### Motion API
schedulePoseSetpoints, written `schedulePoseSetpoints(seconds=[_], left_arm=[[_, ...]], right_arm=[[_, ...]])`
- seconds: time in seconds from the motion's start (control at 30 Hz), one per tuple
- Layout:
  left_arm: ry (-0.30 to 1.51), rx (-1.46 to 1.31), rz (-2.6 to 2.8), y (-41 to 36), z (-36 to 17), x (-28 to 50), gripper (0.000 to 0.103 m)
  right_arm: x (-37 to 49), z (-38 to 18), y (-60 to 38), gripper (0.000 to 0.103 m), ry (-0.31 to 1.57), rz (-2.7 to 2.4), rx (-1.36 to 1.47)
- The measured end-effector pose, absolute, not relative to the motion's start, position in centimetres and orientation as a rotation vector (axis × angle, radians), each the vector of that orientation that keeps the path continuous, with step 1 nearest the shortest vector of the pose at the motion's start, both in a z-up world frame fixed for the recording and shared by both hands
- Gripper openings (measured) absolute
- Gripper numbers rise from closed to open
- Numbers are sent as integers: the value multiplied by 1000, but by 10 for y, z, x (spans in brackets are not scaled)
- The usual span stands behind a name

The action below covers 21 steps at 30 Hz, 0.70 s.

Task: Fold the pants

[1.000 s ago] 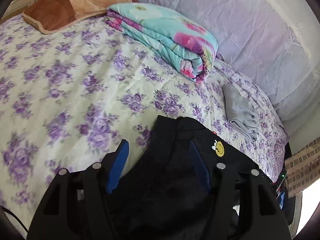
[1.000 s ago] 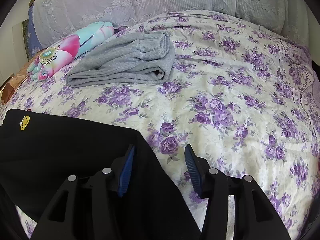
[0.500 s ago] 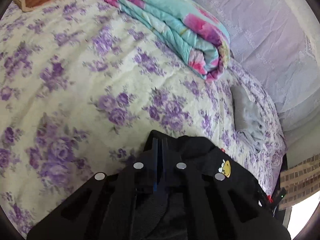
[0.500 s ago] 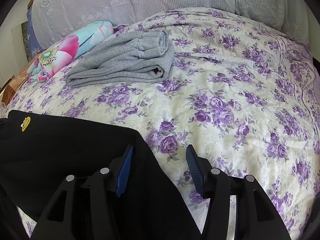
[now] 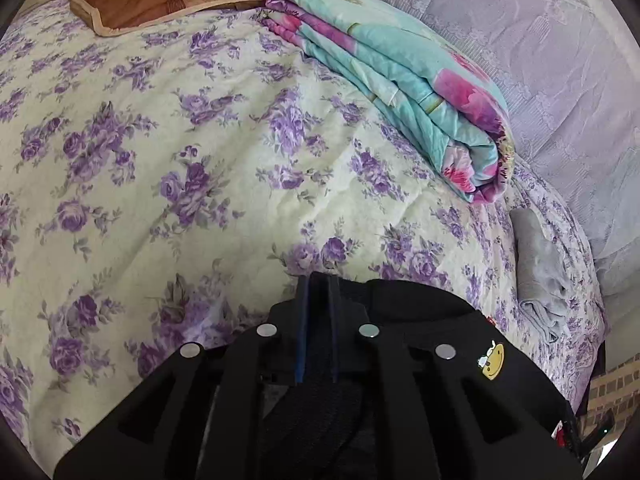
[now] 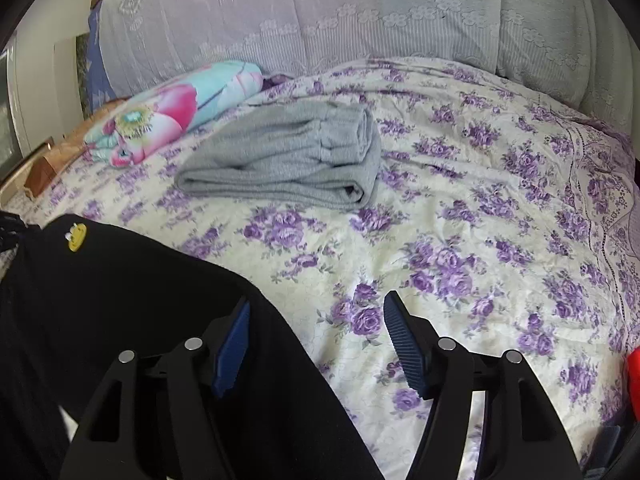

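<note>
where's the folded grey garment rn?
The folded grey garment lies on the floral bedspread, upper centre of the right wrist view, beyond the black pants and right of the folded turquoise quilt.

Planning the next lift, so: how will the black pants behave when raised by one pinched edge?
The black pants will probably hang limp: they lie soft and flat on the bed. The left tool is shut on one edge only, so the rest likely drags. The fabric looks matte, so it is unlikely to slip.

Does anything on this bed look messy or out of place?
Nothing stands out. The black pants lie partly spread on the floral bedspread, the grey garment and flowered quilt are neatly folded.
</note>
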<state>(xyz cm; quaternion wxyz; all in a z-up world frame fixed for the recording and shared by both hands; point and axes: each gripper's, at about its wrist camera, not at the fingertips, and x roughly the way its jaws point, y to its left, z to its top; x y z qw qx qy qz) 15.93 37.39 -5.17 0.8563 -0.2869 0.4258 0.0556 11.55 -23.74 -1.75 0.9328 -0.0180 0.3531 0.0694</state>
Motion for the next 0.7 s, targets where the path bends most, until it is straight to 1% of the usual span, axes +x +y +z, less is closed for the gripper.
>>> schedulePoseSetpoints(seconds=[0.03, 0.07, 0.13, 0.23, 0.33, 0.5, 0.57, 0.6, 0.67, 0.7], left_arm=[[865, -589, 119, 374, -44, 152, 19], [838, -582, 127, 376, -36, 144, 43], [778, -577, 155, 381, -21, 128, 66], [759, -563, 151, 386, -7, 117, 67], [736, -595, 77, 375, 3, 99, 66], [732, -532, -105, 308, 7, 73, 68], [750, -493, -177, 275, 0, 65, 72], [756, -476, -203, 260, -5, 61, 73], [764, -433, -249, 233, -16, 53, 78], [766, -416, -268, 223, -23, 49, 78]], right_arm=[[107, -8, -244, 69, 709, 151, -19], [97, -1, -250, 69, 703, 156, -7], [82, 9, -261, 69, 708, 167, 17], [66, 13, -279, 69, 717, 160, 92], [40, 18, -285, 69, 704, 113, 86], [-52, 14, -261, 69, 683, 143, -26], [-89, 5, -249, 68, 696, 152, -34], [-105, 2, -244, 67, 694, 153, -27], [-131, -3, -232, 57, 674, 153, -22], [-141, -5, -225, 54, 663, 143, -43]])
